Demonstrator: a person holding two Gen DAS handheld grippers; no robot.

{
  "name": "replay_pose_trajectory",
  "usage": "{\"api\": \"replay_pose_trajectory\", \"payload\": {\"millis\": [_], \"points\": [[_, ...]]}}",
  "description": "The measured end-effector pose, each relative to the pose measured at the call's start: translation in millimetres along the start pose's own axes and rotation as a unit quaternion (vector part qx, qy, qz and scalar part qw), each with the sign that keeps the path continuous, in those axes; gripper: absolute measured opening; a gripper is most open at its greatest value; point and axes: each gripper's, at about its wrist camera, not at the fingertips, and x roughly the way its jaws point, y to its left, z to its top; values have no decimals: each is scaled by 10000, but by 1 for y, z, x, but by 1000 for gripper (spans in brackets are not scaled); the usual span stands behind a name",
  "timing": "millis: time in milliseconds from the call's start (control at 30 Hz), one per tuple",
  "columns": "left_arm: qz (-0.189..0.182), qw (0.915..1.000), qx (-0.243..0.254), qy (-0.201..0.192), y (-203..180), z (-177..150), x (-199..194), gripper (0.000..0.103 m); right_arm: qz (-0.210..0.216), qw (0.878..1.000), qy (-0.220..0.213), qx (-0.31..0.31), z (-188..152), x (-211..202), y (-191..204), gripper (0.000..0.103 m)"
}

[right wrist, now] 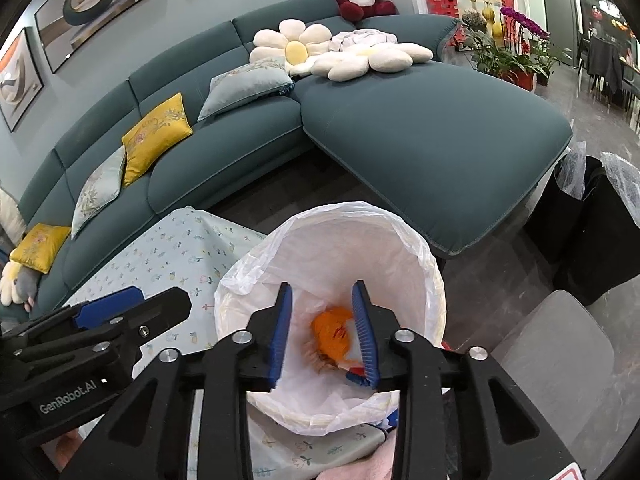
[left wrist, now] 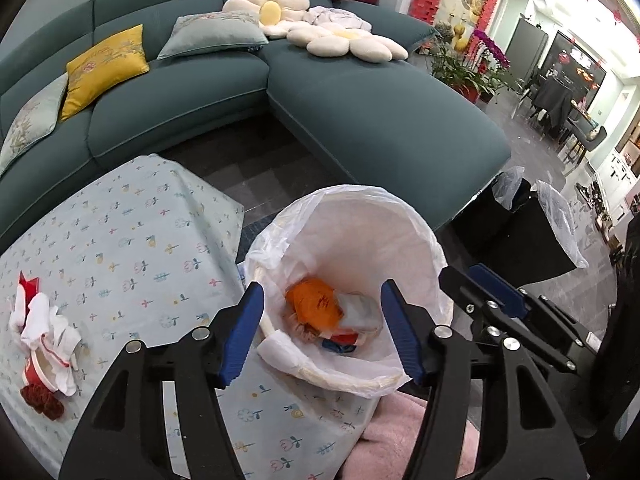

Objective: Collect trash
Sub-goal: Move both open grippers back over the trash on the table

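A bin lined with a white bag [left wrist: 416, 240] [right wrist: 404, 248] stands beside the table. Inside lie an orange crumpled wrapper [left wrist: 316, 304] [right wrist: 332, 330] and other scraps. My left gripper [left wrist: 322, 332] hangs open over the bin's mouth, nothing between its blue pads. My right gripper [right wrist: 322, 330] also hovers over the bin with its jaws apart and empty; it shows in the left wrist view as a gripper [left wrist: 496, 300] at the right. On the table's left edge sits a pile of trash: white tissues [left wrist: 44, 320], a red-and-white paper cup [left wrist: 38, 372] and a dark red crumpled bit [left wrist: 42, 400].
A table with a flowered cloth [left wrist: 120, 248] [right wrist: 192, 256] lies left of the bin. Behind it runs a teal sofa [left wrist: 360, 120] [right wrist: 432, 136] with cushions. Black bins with clear liners [left wrist: 524, 232] [right wrist: 588, 220] stand at the right. A grey stool [right wrist: 556, 344] is near the right.
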Motion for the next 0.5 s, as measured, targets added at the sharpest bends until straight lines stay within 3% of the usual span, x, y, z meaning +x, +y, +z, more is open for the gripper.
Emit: {"api": "replay_pose_trajectory", "payload": {"millis": [300, 500], "points": [[157, 9990, -424, 22, 35, -15, -17, 64, 101, 9998, -45, -149, -5, -10, 24, 46], [464, 9946, -928, -26, 77, -32, -36, 79, 259, 9987, 34, -429, -16, -15, 56, 48]]}}
